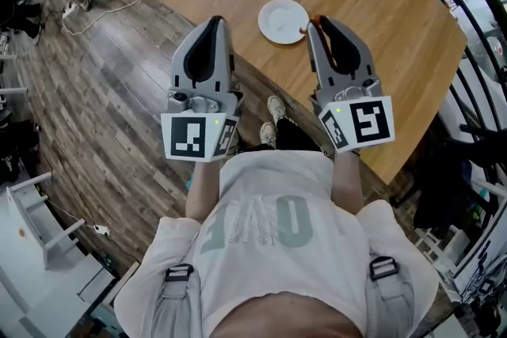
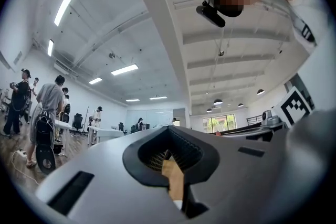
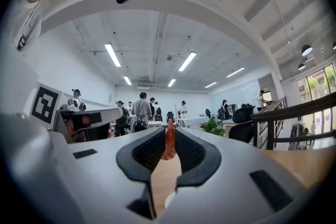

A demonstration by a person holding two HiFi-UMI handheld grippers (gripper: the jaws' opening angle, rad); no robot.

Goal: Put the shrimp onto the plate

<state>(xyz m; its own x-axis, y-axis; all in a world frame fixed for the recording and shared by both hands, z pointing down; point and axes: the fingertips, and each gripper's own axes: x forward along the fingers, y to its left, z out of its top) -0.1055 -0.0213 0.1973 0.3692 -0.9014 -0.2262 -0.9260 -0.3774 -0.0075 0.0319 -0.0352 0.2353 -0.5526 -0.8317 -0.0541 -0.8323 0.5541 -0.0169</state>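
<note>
A small orange-red shrimp (image 3: 169, 140) stands pinched between the jaws of my right gripper (image 3: 169, 145). In the head view its red tip (image 1: 312, 20) shows at the end of the right gripper (image 1: 317, 23), just right of the white plate (image 1: 283, 20), which lies bare on the wooden table (image 1: 380, 4). A sliver of the plate (image 3: 169, 200) shows low between the right jaws. My left gripper (image 1: 215, 21) hovers over the table's near edge, left of the plate, shut with nothing in it. In its own view the left gripper (image 2: 169, 157) has only wood in the slit.
The table's near edge runs diagonally under both grippers, with dark plank floor (image 1: 103, 91) to the left. A black railing (image 1: 475, 91) borders the table's right side. People (image 2: 50, 107) stand at desks in the background, and white furniture (image 1: 32, 210) stands at lower left.
</note>
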